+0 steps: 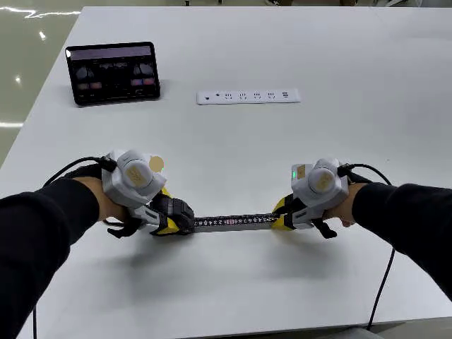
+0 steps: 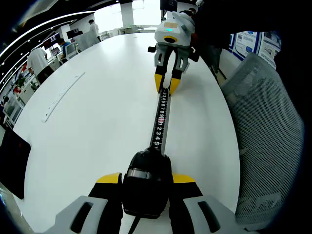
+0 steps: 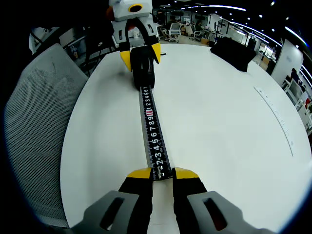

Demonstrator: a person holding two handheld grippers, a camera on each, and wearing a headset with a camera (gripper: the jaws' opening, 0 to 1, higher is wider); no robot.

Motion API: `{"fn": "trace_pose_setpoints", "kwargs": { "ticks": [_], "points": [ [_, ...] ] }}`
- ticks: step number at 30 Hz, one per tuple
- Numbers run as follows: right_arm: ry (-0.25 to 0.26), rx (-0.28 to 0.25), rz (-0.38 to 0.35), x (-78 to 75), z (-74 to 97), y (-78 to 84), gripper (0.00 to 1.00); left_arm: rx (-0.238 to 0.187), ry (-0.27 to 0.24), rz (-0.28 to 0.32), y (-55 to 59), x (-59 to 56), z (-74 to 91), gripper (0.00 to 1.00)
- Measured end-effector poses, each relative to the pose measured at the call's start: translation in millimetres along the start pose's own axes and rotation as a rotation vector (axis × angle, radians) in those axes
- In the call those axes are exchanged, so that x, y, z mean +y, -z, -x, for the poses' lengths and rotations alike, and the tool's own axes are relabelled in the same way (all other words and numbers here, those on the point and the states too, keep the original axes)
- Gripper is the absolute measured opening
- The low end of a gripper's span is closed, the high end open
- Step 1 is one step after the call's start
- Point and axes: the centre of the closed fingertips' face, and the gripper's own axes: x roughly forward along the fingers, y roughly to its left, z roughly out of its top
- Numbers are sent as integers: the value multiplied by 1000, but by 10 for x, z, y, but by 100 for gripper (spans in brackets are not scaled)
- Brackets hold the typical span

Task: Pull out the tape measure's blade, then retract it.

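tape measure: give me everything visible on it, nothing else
The tape measure has a black case, clamped between the left tongs. Its dark blade, with white numerals and one red mark, lies drawn out flat along the white table. The right tongs pinch its tip.

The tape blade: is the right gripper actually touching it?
Touching. In the right gripper view, the right gripper has its yellow-tipped fingers pinching the free end of the blade between them.
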Motion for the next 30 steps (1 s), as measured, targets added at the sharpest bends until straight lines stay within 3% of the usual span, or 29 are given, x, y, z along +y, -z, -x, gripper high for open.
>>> {"fn": "trace_pose_setpoints", "kwargs": {
  "ticks": [30],
  "points": [
    [4,32,-3,-52,141,183,10,-5,0,6,16,25,-20,33]
  ]
}}
